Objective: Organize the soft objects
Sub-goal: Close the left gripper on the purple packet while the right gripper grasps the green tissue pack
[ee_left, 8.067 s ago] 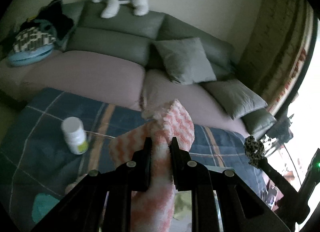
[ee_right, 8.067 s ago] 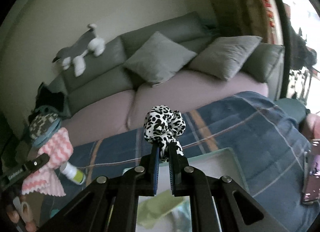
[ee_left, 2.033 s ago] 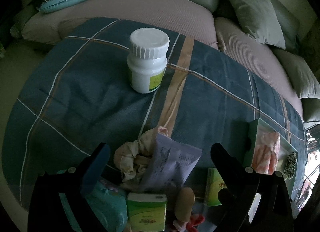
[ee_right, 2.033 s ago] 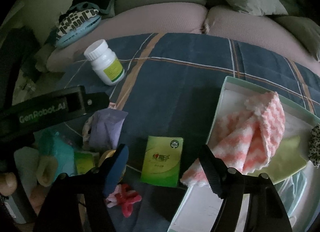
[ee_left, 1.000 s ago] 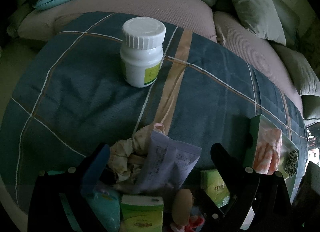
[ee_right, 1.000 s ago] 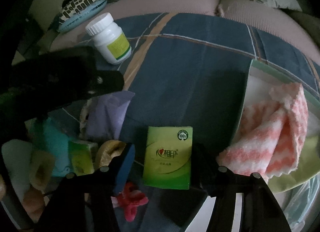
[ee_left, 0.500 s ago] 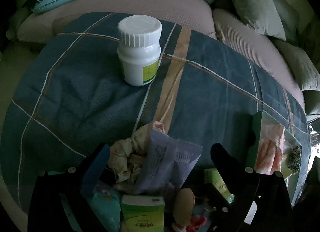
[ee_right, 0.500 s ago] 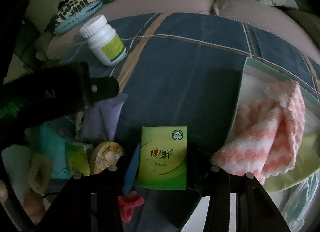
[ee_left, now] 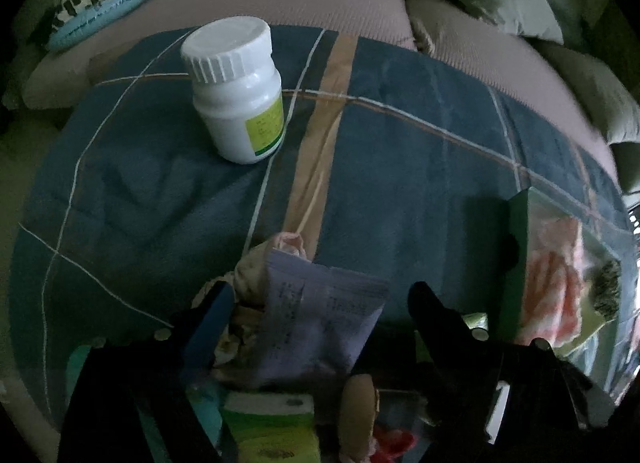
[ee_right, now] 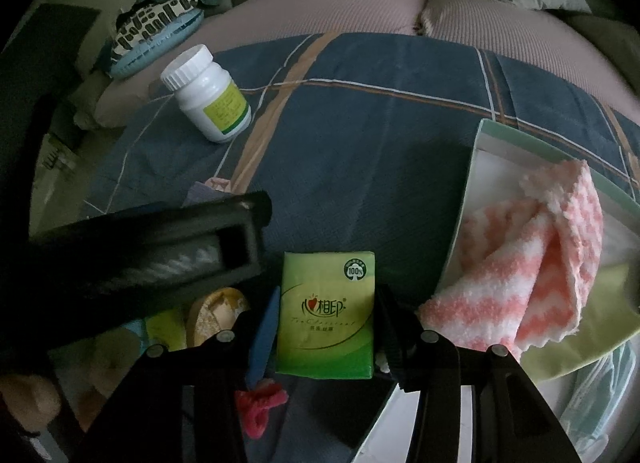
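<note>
My left gripper (ee_left: 320, 303) is open, its fingers on either side of a lilac packet (ee_left: 320, 327) that lies over a crumpled beige cloth (ee_left: 252, 275). My right gripper (ee_right: 326, 299) is open, its fingers straddling a green tissue pack (ee_right: 328, 311) on the blue plaid blanket (ee_right: 360, 123); touch is unclear. A pink-and-white fuzzy towel (ee_right: 532, 255) lies in the pale green box (ee_right: 480, 135) at right, with a leopard-print scrunchie (ee_left: 608, 291) beside it in the left wrist view.
A white pill bottle (ee_left: 236, 91) stands on the blanket at the back left. A red hair clip (ee_right: 260, 403), a tan round object (ee_right: 216, 315) and another green pack (ee_left: 272, 431) lie near the grippers. The sofa (ee_right: 320, 3) with cushions is behind.
Both grippers have lowered closer to the pile. The right fingers have narrowed around the green tissue pack. The left gripper has edged forward over the lilac packet.
</note>
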